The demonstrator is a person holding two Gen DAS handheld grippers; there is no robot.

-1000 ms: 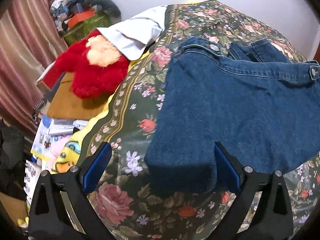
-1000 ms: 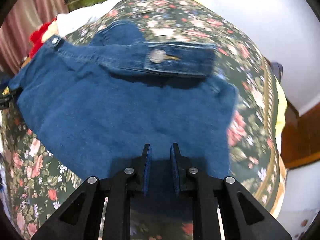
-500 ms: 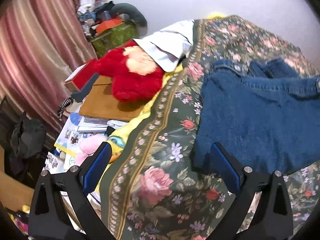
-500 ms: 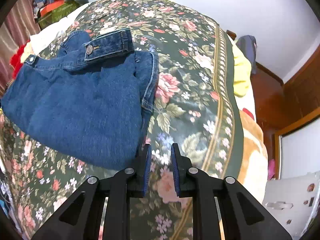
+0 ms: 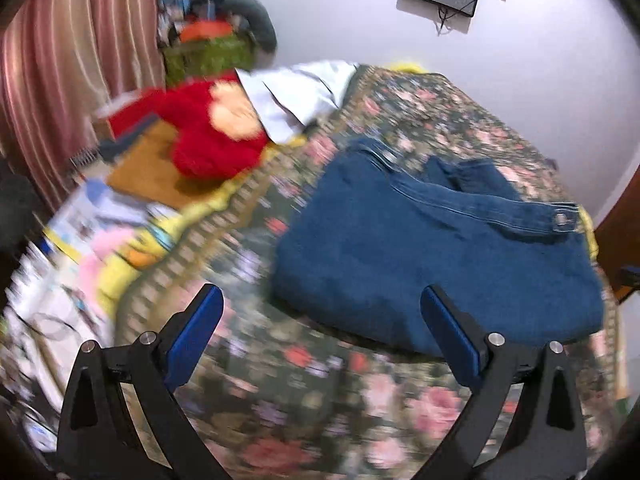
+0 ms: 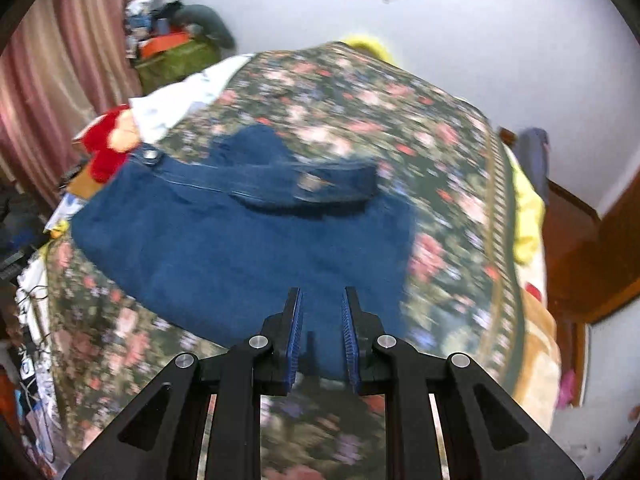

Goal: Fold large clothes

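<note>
While folded denim lies on bedspread: left hand-held gripper wide apart, right hand-held gripper nearly together, both empty.

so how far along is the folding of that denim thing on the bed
Mostly done, it seems: the denim garment lies as a compact folded bundle on the floral bedspread, a buttoned cuff laid across its top. Nothing is in hand: the left gripper has its jaws wide and empty, the right gripper has its jaws nearly shut on nothing. What may remain is a final tidy or another fold.
</note>
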